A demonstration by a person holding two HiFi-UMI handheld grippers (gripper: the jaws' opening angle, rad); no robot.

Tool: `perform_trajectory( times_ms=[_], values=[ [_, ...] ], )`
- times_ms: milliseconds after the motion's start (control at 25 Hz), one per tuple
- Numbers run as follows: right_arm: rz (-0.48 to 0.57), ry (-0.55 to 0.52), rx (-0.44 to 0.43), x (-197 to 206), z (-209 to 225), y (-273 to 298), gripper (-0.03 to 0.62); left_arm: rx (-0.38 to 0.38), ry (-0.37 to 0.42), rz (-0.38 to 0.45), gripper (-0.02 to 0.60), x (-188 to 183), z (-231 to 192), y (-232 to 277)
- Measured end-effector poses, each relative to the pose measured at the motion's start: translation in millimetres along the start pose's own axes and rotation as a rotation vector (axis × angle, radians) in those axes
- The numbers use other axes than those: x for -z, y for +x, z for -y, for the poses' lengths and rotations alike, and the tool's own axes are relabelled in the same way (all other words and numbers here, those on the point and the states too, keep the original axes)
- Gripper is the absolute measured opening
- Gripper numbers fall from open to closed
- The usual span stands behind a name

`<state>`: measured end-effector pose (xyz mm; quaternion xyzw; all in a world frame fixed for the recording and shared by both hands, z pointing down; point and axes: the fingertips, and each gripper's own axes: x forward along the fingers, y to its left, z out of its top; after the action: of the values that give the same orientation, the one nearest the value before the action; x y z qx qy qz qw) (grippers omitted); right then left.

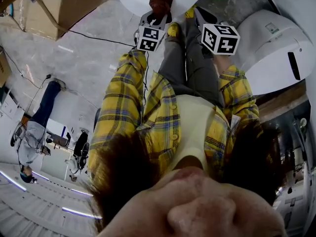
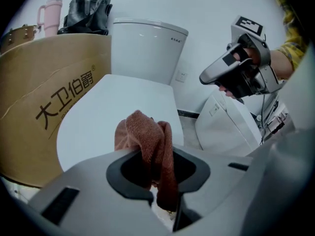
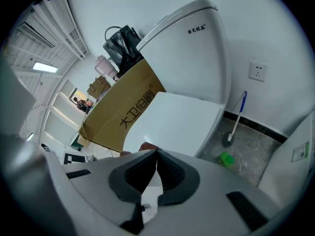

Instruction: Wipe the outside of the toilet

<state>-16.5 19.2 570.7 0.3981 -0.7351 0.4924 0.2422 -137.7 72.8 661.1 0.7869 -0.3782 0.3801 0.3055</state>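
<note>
Rust-red cloth (image 2: 147, 141), one piece, is pinched in my left gripper (image 2: 157, 176), over the front edge of the nearer toilet (image 2: 142, 48), whose lid is down. My right gripper (image 3: 156, 156) has its jaws pressed together on nothing. Two white toilets stand here; the second toilet (image 2: 229, 127) is beside the first. One cardboard box (image 2: 44, 107) stands alongside, with one black handbag (image 2: 86, 14) and one pink tumbler (image 2: 50, 16) showing above its top edge.
</note>
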Motion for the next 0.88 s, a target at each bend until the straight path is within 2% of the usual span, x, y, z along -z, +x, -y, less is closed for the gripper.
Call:
perform_trajectory(
  times_ms=[240, 560, 880],
  values=[
    [0.009, 0.016, -0.003, -1, 1, -3, 0.026, 0.056, 0.017, -0.008, 0.097, -3, 27, 3],
    [0.039, 0.022, -0.008, -9, -4, -11, 0.026, 0.100, -0.004, 0.027, 0.097, -15, 53, 2],
    [0.055, 0.020, -0.012, -8, -8, -20, 0.026, 0.126, -0.019, 0.087, 0.097, -42, 69, -18]
  ],
)
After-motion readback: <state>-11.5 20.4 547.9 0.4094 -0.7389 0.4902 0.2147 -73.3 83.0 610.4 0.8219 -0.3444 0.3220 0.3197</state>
